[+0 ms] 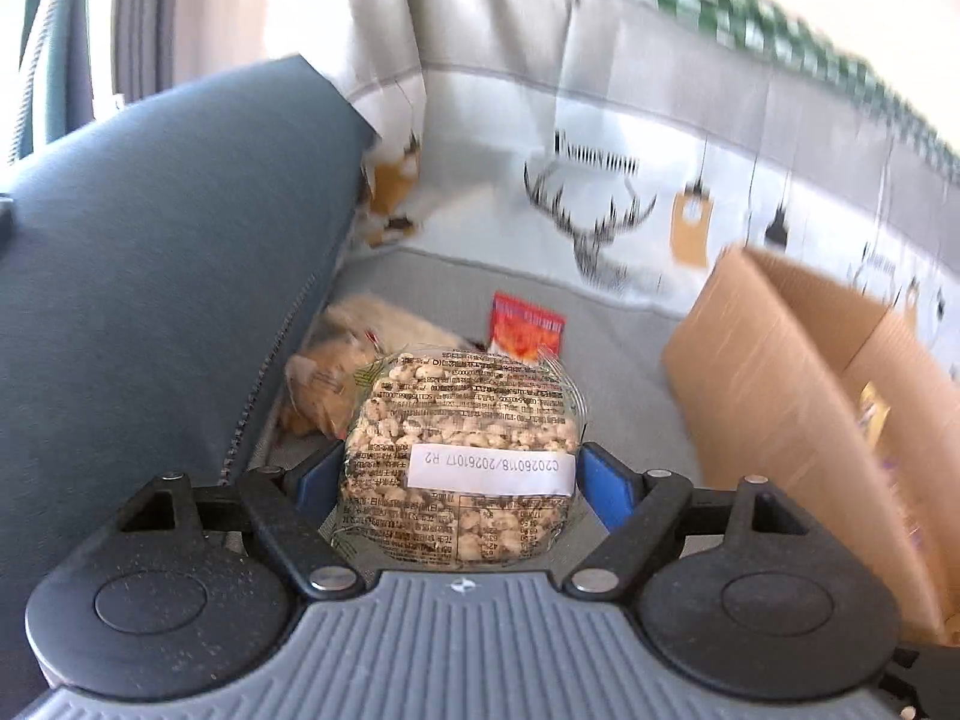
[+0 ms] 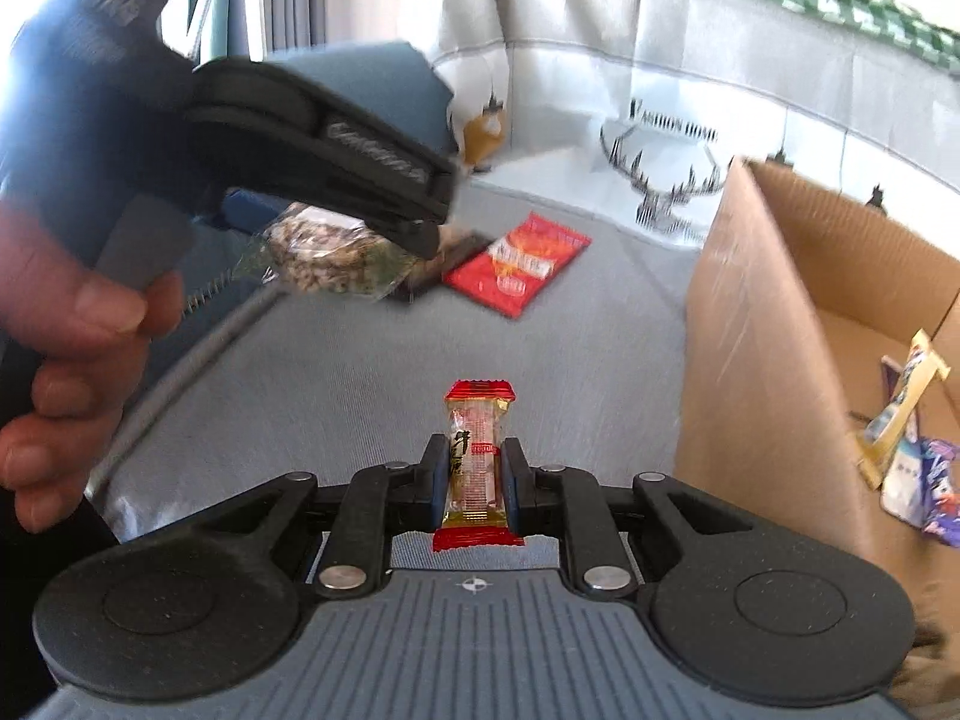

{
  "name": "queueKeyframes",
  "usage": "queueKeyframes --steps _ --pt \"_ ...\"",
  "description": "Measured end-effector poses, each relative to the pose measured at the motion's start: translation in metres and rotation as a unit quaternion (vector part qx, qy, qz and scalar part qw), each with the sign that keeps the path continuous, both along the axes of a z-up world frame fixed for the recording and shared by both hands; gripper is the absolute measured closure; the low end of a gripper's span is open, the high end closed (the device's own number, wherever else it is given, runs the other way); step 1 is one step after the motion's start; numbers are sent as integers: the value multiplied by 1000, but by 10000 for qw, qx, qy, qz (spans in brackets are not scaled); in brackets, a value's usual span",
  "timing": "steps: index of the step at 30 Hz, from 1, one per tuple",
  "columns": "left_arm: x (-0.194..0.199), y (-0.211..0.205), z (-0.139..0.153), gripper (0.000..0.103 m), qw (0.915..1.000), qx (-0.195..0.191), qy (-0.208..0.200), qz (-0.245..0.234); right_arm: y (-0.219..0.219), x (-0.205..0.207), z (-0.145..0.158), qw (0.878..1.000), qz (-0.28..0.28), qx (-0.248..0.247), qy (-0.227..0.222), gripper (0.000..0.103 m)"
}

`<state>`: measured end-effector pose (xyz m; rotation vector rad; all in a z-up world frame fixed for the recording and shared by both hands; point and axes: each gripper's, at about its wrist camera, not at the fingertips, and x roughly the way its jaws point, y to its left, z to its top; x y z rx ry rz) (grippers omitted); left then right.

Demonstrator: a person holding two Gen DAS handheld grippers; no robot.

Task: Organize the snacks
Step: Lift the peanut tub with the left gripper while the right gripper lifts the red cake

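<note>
above the grey couch (image 2: 360, 360), left jaws clamp a round puffed-grain pack (image 1: 459, 450), right jaws a slim crinkly candy (image 2: 477, 462).

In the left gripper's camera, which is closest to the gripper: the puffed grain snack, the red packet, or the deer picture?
1. Puffed grain snack: held in the left gripper.
2. Red packet: just behind, on the grey cushion.
3. Deer picture: farthest, on the back cover.

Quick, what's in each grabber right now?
Left gripper: closed on a round puffed-grain cake.
Right gripper: closed on a small red-and-gold candy.
</note>
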<state>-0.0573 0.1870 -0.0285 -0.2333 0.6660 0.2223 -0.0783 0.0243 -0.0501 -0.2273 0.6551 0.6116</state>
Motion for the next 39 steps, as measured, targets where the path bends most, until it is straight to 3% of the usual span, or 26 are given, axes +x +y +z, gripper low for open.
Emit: queueKeyframes --steps 9,21,26,29,39 --pt "-37 -4 24 17 9979 -89 -642 11 -32 -24 54 9955 -164 529 -773 84" --pt "-29 -9 22 17 9982 -70 -588 -111 -138 -11 131 9694 -1331 1541 -1372 84" --pt "-18 -15 18 17 9981 9 -564 -263 -168 2 113 9626 -1530 1499 -1657 84" --pt "-16 -15 16 17 9981 -8 -561 -244 -184 10 96 9611 -1750 1615 -1399 85" --pt "-8 -26 13 17 9975 187 -611 -286 -188 22 88 9581 -1840 1826 -1221 85"
